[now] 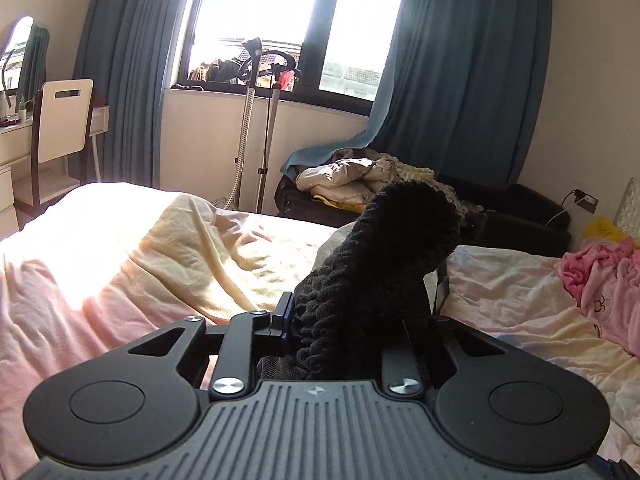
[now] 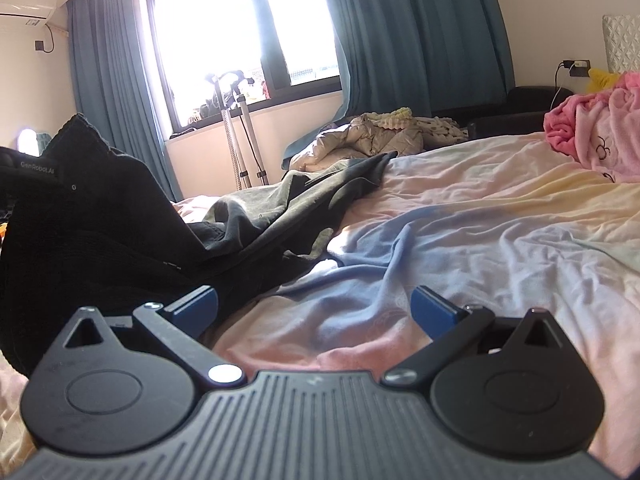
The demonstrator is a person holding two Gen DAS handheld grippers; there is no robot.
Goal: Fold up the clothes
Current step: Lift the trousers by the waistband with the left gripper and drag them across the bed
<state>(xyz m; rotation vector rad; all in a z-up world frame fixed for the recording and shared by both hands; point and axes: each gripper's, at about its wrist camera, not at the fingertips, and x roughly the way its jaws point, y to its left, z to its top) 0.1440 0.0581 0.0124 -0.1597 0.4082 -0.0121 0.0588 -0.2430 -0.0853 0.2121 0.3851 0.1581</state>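
My left gripper (image 1: 362,312) is clamped on a thick black knitted garment (image 1: 372,280), whose ribbed fabric bunches between the fingers and rises in a dark hump in front of the lens. My right gripper (image 2: 314,304) has its blue-padded fingers (image 2: 434,306) spread wide with nothing between them, hovering low over the rumpled pastel pink, yellow and blue bedsheet (image 2: 460,240).

In the right wrist view the same black knitted garment (image 2: 88,220) heaps up just left of my open fingers, lying on the bed, and part of the other gripper's body shows behind it. Touching that heap, a thin dark grey garment (image 2: 288,200) trails away across the sheet toward the far edge of the bed.

Farther right on the bed lies a crumpled pink fleece garment (image 2: 600,132), well apart from the dark clothes.

Beyond the bed, a beige puffy jacket (image 1: 340,178) is piled on a dark seat beside other clothes. A metal-poled garment steamer stand (image 1: 256,120) stands by the wall under the bright window (image 1: 300,20), which is flanked by long teal curtains (image 1: 460,80). At the far left is a white chair (image 1: 62,120) beside a white dresser.
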